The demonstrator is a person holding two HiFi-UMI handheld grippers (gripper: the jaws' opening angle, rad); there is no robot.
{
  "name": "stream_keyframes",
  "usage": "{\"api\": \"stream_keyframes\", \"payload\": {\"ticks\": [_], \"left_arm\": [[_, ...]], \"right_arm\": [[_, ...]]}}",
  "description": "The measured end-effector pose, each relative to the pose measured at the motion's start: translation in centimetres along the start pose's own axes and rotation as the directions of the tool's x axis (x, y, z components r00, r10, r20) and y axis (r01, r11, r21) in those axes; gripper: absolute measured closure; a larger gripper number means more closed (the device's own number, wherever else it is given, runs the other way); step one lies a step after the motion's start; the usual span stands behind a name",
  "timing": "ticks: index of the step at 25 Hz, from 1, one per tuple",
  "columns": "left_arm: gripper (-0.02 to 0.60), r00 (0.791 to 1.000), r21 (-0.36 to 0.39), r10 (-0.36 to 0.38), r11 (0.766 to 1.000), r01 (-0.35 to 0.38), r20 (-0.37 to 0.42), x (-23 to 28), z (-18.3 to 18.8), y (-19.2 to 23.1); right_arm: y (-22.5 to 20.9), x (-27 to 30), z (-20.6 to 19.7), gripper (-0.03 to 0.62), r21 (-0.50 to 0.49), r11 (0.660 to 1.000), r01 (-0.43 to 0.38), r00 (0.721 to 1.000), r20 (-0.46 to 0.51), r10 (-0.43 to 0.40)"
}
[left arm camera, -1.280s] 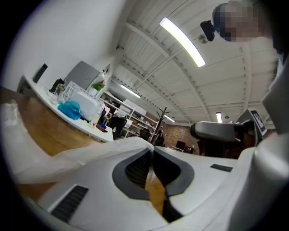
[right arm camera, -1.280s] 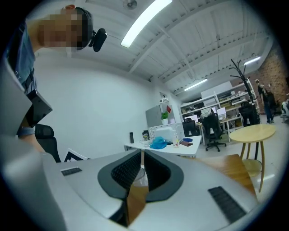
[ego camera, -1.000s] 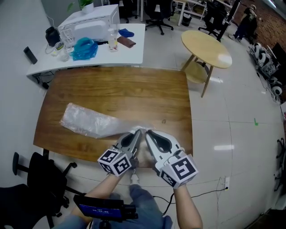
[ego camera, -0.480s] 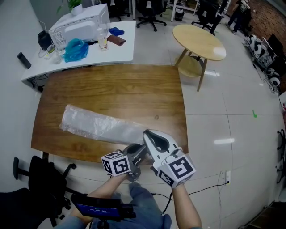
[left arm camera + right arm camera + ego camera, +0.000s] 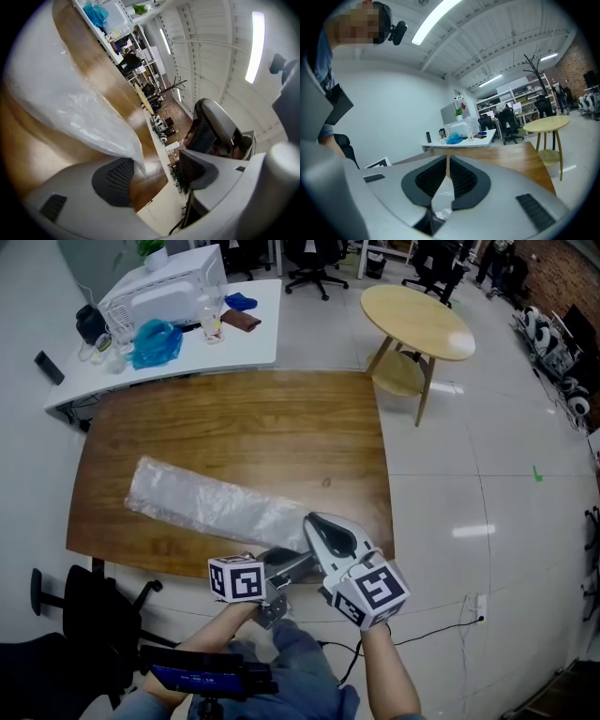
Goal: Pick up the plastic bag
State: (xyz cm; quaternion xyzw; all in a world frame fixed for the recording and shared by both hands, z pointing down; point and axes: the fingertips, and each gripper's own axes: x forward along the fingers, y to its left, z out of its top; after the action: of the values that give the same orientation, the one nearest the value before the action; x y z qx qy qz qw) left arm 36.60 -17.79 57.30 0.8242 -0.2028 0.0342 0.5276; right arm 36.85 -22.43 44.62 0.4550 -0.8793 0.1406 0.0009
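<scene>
Vs half a second back: swung the left tool flatter and further across toward the right tool, nudging its marker cube a little left; kept the right tool where it was; left the plastic bag much as it lay. Vs a second back: no longer side by side aiming at the bag's end.

Lies diagonally on the brown desk, far end toward the back left, near end at the front edge under the right tool.

Only in the right gripper view: clamped shut on a thin fold of the plastic bag, film pinched between the ribbed pads of the right tool; not resolvable from the head view.

Only in the left gripper view: left tool gaping wide, holding nothing; plastic bag tapering to a tip just beside the lower pad; cannot tell whether touching.

Only from the head view: full length of the bag.

Behind, in head and right gripper views: white desk with microwave and blue bag.
</scene>
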Motion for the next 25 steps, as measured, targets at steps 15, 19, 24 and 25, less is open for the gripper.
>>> {"api": "stream_keyframes", "payload": {"ticks": [15,19,24,25], "left_arm": [[0.242,0.955,0.304,0.273,0.906,-0.296,0.115,-8.9,3.4,1.8],[0.307,0.922,0.396,0.293,0.839,-0.374,0.251,-12.2,8.2,2.1],[0.483,0.867,0.474,0.326,0.737,-0.482,0.377,-16.9,13.5,4.7],[0.494,0.858,0.489,0.344,0.713,-0.503,0.381,-17.9,14.4,5.7]], "right_arm": [[2.8,2.4,0.3,0.562,0.028,0.997,-0.066,0.997,0.031,0.065],[4.2,3.6,0.0,0.562,0.025,0.996,-0.088,0.996,0.020,0.087],[4.8,5.7,-2.0,0.563,0.023,0.998,-0.055,0.998,-0.023,0.056],[4.7,6.1,-2.7,0.563,0.023,0.999,-0.039,0.998,-0.040,0.040]]}}
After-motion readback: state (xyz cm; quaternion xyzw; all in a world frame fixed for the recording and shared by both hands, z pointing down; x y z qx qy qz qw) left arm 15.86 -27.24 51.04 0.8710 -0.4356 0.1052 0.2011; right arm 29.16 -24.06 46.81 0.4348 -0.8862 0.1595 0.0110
